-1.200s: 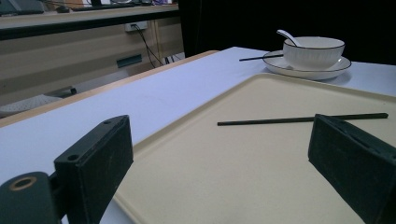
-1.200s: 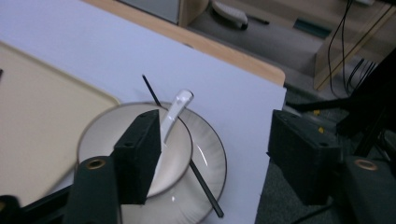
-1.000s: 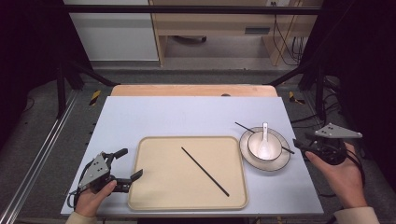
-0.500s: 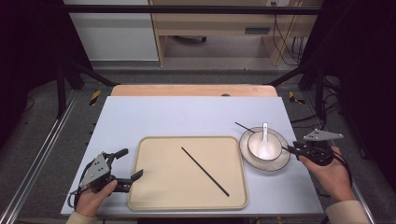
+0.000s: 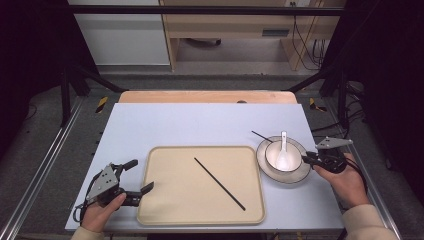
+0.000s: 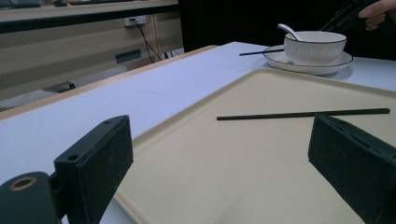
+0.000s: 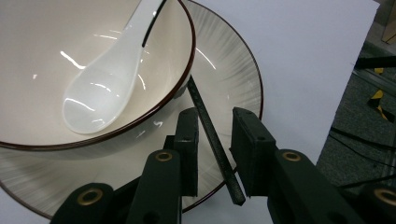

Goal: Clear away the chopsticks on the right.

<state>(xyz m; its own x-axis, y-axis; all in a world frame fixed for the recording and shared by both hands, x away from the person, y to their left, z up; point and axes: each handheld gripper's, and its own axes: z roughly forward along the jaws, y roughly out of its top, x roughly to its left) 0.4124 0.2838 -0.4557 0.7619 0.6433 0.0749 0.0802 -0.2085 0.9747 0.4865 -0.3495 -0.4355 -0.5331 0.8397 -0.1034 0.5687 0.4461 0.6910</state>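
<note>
While the right hand-held gripper (image 7: 215,140) is being lowered at the plate (image 7: 233,74), its jaws are just being closed around a black chopstick (image 7: 212,135); a small gap is still being kept on both sides, so no clamping yet. This chopstick is lying on the plate rim, beside the bowl (image 5: 283,156) w/ a white spoon (image 5: 283,152). The left hand-held gripper (image 5: 142,176) is being held wide apart at the tray (image 5: 200,205) edge on the counter (image 5: 200,125). A 2nd chopstick (image 5: 219,183) is lying across the tray.

The far half of the table (image 5: 200,120) is bare, so a hand can pass there. Nearer, the tray (image 5: 170,200) fills the middle, and the bowl (image 5: 272,150) and plate (image 5: 295,176) block the right.
</note>
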